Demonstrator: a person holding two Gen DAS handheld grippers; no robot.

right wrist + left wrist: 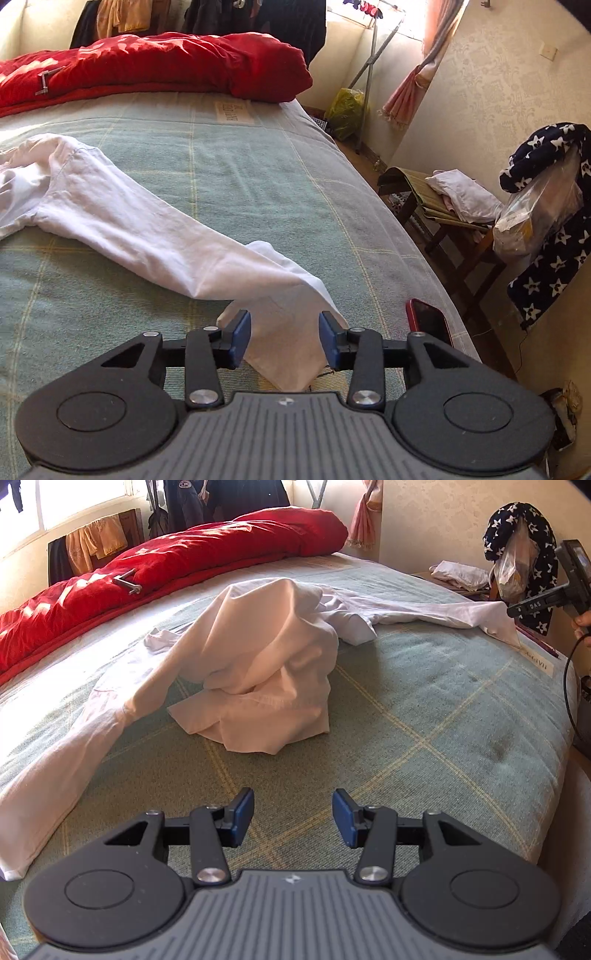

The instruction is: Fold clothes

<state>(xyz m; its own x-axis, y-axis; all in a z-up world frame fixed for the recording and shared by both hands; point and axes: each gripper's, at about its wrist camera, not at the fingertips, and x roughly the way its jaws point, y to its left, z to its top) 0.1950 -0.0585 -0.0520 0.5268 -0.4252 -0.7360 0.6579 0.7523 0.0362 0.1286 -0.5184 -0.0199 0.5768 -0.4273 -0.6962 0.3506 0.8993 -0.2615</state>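
Note:
A white long-sleeved shirt (258, 657) lies crumpled in a heap on the green checked bed cover (443, 709), one sleeve trailing to the near left, the other stretched to the far right. My left gripper (293, 818) is open and empty, hovering over bare cover short of the heap. In the right wrist view the stretched sleeve (147, 229) runs toward me, and its cuff end (284, 332) lies between the jaws of my open right gripper (284, 338). The right gripper also shows at the right edge of the left wrist view (554, 594).
A red duvet (166, 568) lies bunched along the far side of the bed. A red phone (430, 321) lies by the bed's right edge. Beside the bed stand a wooden stool with folded cloth (458, 199) and a star-patterned dark garment (554, 229).

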